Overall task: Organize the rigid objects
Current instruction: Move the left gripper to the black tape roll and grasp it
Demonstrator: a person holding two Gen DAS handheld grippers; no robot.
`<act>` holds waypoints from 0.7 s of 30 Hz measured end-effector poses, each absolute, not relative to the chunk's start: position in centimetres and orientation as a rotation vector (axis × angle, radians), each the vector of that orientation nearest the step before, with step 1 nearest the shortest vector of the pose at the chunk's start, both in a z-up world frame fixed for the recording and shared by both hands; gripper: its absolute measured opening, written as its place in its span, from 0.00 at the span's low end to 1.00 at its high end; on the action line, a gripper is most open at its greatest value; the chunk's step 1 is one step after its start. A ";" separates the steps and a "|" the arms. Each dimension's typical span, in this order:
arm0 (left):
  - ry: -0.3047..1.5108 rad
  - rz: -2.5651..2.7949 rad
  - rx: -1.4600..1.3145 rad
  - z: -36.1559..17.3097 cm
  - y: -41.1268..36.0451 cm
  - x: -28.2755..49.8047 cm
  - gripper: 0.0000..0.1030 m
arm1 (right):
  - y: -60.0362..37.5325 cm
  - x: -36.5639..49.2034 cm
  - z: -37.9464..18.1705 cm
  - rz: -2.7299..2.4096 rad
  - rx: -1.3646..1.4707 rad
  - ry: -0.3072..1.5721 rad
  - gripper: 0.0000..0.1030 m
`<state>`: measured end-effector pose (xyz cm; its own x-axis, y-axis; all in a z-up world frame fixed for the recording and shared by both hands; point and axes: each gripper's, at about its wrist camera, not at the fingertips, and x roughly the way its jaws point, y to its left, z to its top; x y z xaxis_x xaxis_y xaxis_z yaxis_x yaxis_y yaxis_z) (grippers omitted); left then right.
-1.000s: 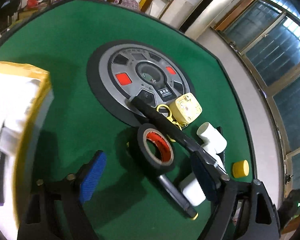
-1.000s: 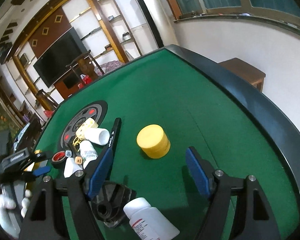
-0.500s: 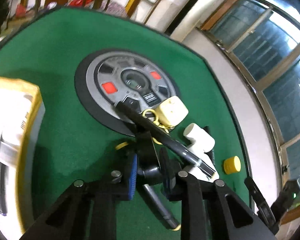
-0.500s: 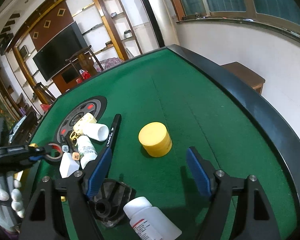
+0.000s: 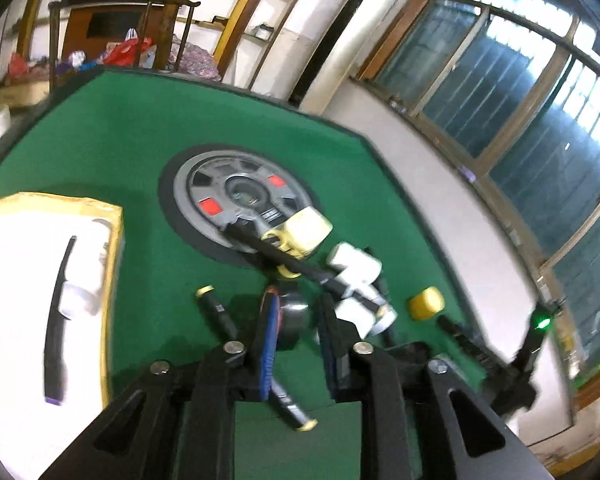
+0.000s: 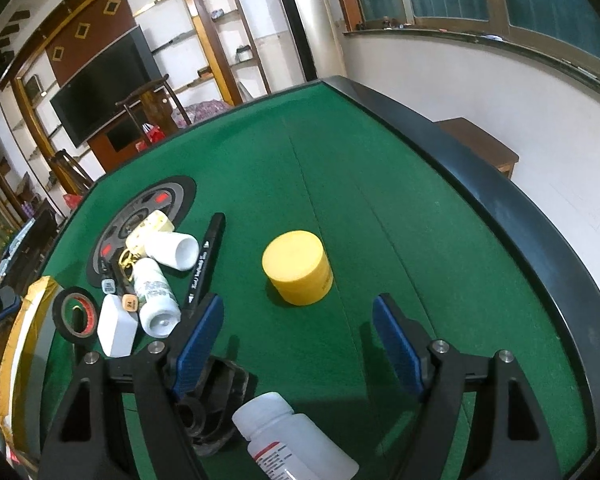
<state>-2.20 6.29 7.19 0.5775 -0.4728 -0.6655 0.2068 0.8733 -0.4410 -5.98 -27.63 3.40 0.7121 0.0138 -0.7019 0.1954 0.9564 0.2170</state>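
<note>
1. The left gripper (image 5: 298,305) has its fingers (image 5: 269,332) set narrow with the tape (image 5: 294,316) held edge-on between them, clear of the desk (image 5: 100,140). The fingers have just been opening a little, the tape between them.
2. Just beyond the tape lie a black marker (image 5: 284,258), white bottles (image 5: 356,266) and a pale yellow case (image 5: 306,230), in a touching heap.
3. The heap overlaps the edge of a grey disc (image 5: 188,184).
4. To the left is a box (image 5: 116,240) with a yellow rim.
5. The right gripper (image 6: 298,300) has its fingers (image 6: 202,332) wide apart and empty.
6. A yellow cap (image 6: 296,266) stands on the desk just beyond them, touching neither.
7. Under this gripper lie a white bottle (image 6: 292,440) and a black part (image 6: 212,408).
</note>
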 end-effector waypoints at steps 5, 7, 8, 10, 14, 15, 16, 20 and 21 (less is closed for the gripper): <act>0.945 -0.391 -0.368 4.5 5.8 -1.2 0.39 | -27.7 -5.8 3.2 -0.115 0.287 0.788 0.74; 0.963 -0.388 -0.361 3.8 5.1 -0.9 0.39 | -27.7 -5.7 3.1 -0.116 0.286 0.794 0.74; 0.972 -0.387 -0.355 3.6 4.7 -0.8 0.39 | -27.7 -5.6 3.1 -0.116 0.286 0.797 0.74; 0.980 -0.384 -0.342 3.3 4.0 -0.6 0.39 | -27.7 -5.6 3.1 -0.116 0.286 0.799 0.74; 0.992 -0.351 -0.317 2.8 2.6 0.4 0.49 | -27.7 -5.5 3.1 -0.116 0.285 0.801 0.75; 0.995 -0.342 -0.321 2.6 2.5 0.7 0.49 | -27.7 -5.5 3.0 -0.116 0.284 0.802 0.75; 1.001 -0.329 -0.326 2.3 2.5 1.0 0.49 | -27.7 -5.5 3.0 -0.117 0.284 0.802 0.75; 1.030 -0.311 -0.385 1.2 3.3 1.8 0.47 | -27.7 -5.5 3.0 -0.117 0.284 0.804 0.75; 1.032 -0.314 -0.390 1.1 3.4 1.8 0.38 | -27.7 -5.5 3.0 -0.118 0.284 0.806 0.75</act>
<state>1.77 3.44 1.05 0.4791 -0.4298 -0.7653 0.0694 0.8877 -0.4551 -5.45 -27.68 3.01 0.6884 0.0042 -0.7253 0.2112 0.9555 0.2060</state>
